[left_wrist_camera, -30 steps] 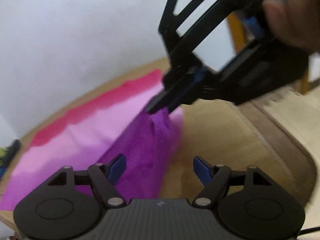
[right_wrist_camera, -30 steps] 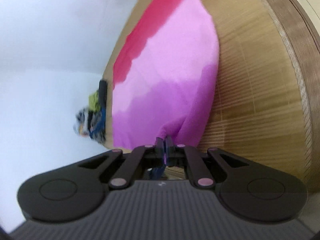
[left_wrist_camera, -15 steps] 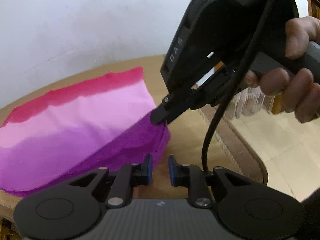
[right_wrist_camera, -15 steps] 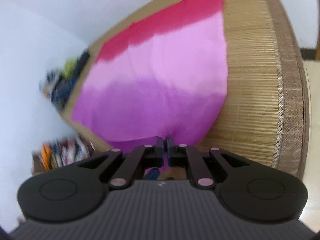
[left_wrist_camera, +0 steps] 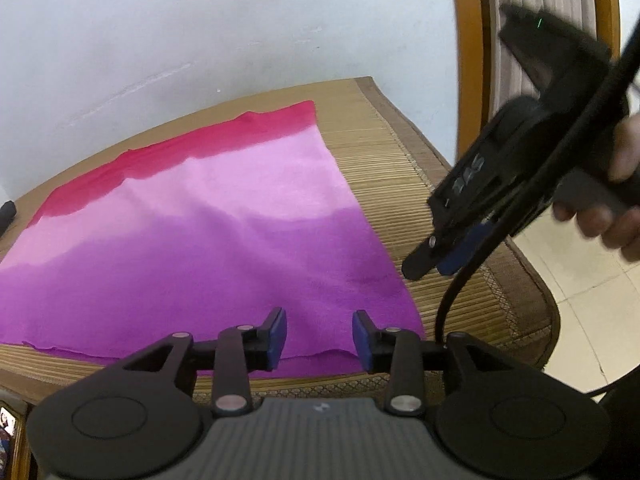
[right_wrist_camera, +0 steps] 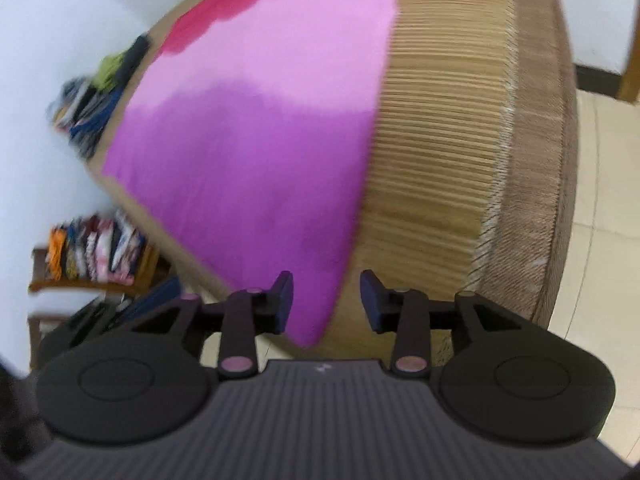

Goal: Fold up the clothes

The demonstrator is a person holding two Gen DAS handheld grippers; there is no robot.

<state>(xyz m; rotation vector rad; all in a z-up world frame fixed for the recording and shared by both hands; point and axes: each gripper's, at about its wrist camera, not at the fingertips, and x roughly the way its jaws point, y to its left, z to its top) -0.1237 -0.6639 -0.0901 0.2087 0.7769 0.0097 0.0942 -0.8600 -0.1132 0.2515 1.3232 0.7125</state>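
Cloth (left_wrist_camera: pixel 208 232) lies flat; both grippers angled down, jaws just opened, holding nothing.

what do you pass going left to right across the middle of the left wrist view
purple and pink cloth → bare strip of woven mat → right gripper → hand holding it
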